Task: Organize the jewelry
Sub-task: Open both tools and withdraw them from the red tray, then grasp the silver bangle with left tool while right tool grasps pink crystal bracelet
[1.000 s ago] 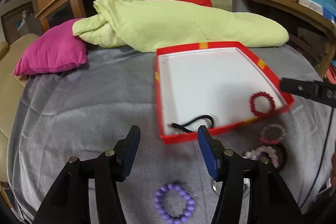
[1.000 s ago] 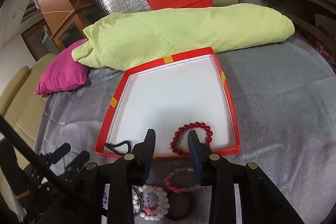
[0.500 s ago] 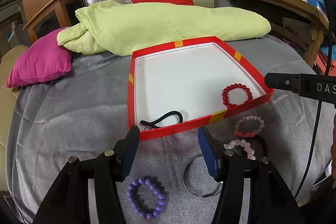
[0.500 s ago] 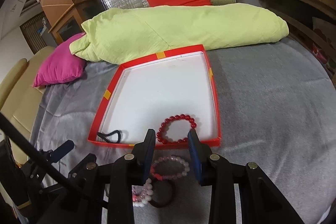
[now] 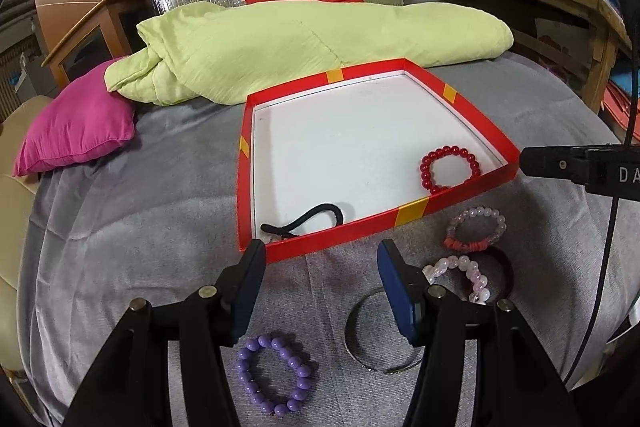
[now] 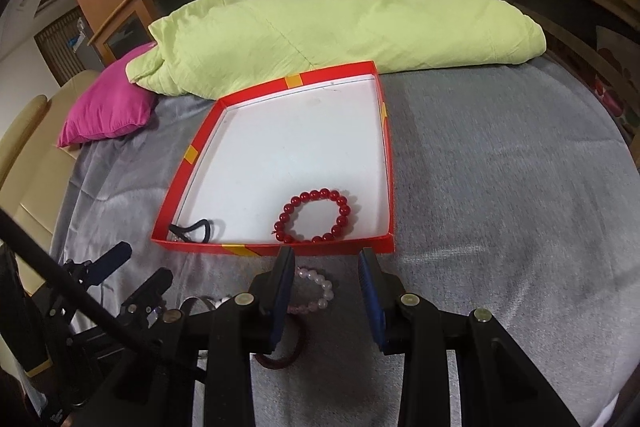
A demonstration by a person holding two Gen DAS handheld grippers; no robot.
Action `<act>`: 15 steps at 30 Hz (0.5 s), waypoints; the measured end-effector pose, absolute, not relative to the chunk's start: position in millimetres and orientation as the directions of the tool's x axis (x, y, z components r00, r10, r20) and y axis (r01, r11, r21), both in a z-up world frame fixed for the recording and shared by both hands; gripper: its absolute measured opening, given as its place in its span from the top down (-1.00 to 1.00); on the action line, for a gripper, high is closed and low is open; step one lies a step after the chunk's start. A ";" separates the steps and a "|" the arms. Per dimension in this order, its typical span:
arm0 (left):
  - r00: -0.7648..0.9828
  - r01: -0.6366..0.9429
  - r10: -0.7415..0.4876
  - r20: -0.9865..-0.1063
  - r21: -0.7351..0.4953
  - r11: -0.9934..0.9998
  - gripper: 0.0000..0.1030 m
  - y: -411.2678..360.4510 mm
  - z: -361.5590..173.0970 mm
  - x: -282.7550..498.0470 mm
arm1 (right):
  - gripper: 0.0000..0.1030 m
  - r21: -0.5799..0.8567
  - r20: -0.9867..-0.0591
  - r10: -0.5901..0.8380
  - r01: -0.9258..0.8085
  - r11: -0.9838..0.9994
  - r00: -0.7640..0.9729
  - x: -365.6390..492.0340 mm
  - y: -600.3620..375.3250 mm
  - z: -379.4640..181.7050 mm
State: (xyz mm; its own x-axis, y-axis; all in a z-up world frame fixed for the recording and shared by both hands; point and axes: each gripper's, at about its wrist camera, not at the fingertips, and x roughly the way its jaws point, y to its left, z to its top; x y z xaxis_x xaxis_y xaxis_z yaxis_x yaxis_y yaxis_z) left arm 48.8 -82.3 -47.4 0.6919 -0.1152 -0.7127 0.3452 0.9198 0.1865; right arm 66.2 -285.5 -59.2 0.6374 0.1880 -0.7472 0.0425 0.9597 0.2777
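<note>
Grey blanket (image 5: 120, 227): tray (image 5: 328, 249) has two pieces. Four left around 5 o'clock; both my grippers (image 5: 320, 287) (image 6: 325, 275) are gaping, empty.

Both fisheye views look forward and down along their own fingers from close above a grey blanket (image 5: 120, 227). The left camera faces the near-left corner of a shallow red cardboard tray with white floor (image 5: 340, 231), just beyond its jaws. The right camera faces the tray's near-right edge (image 6: 340, 245), just ahead of its jaws. Both share the tray and a rolled lime-green quilt (image 5: 320, 43) (image 6: 340, 31) behind it.
</note>
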 end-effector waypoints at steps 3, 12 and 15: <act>0.689 0.341 -0.103 -0.717 0.196 0.919 -0.16 -78.7 -49.8 47.9 | 0.29 0.278 -0.757 0.191 0.043 0.960 0.625 65.9 -285.8 -62.6; 0.671 0.315 -0.059 -0.739 0.213 0.925 -0.16 -47.5 -59.3 46.3 | 0.20 0.323 -0.787 0.230 0.065 0.944 0.572 64.8 -298.0 -77.6; 0.661 0.298 -0.039 -0.750 0.214 0.930 -0.17 -32.7 -62.6 47.5 | 0.20 0.337 -0.803 0.245 0.075 0.939 0.544 66.0 -299.8 -85.8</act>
